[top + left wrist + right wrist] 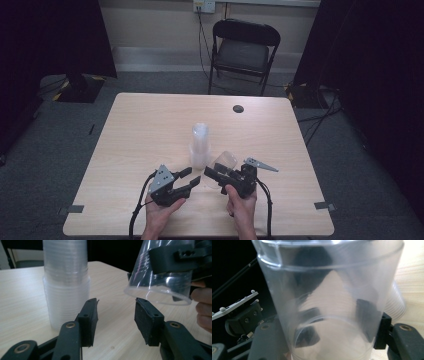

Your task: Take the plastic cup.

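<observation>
A tall stack of clear plastic cups stands upright at the middle of the wooden table. Just right of it, my right gripper is shut on a single clear cup, tilted on its side above the table. In the right gripper view this cup sits between the jaws of the right gripper, with the stack behind it. My left gripper is open with nothing in it. In the left gripper view the left gripper points between the stack and the held cup, whose rim hangs just above the right fingertip.
A black folding chair stands beyond the far edge of the table. A small dark round hole sits near the table's far right. Dark curtains hang at both sides, and cables run across the grey floor.
</observation>
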`<action>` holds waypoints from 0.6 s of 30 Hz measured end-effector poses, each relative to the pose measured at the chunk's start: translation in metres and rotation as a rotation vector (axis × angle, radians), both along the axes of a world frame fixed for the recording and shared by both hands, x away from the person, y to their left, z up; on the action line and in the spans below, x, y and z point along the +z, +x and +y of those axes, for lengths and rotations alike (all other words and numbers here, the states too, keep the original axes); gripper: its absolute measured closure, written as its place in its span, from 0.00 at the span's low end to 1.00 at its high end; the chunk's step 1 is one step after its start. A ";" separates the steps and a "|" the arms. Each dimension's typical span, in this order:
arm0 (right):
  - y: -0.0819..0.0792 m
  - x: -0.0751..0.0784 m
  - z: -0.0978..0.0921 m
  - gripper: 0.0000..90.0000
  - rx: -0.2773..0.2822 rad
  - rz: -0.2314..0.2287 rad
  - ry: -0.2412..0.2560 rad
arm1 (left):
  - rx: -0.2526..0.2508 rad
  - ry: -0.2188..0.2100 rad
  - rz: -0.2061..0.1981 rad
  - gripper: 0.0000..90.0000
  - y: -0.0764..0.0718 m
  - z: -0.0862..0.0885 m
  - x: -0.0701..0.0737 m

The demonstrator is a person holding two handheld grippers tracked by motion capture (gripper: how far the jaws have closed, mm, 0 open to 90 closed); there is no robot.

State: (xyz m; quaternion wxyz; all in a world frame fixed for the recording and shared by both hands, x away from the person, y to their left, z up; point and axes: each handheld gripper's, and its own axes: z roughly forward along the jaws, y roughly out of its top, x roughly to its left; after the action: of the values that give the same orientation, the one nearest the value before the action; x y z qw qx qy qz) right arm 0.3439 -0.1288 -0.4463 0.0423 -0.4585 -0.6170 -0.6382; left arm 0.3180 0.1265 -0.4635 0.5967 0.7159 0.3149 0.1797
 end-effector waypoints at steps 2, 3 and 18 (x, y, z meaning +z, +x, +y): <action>-0.001 -0.001 0.000 0.40 0.006 0.003 0.011 | -0.011 0.000 -0.015 0.63 0.000 -0.002 0.000; -0.001 -0.002 0.000 0.40 0.009 0.013 0.010 | -0.015 0.005 -0.022 0.64 0.000 -0.003 0.000; -0.003 -0.003 0.012 0.40 0.078 0.064 0.056 | -0.011 -0.007 -0.093 0.69 0.000 -0.012 -0.004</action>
State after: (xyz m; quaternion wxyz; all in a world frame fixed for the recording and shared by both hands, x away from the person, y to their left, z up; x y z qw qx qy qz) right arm 0.3405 -0.1166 -0.4498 0.0996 -0.4528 -0.6147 -0.6381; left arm 0.3179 0.1146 -0.4676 0.6139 0.7065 0.2838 0.2084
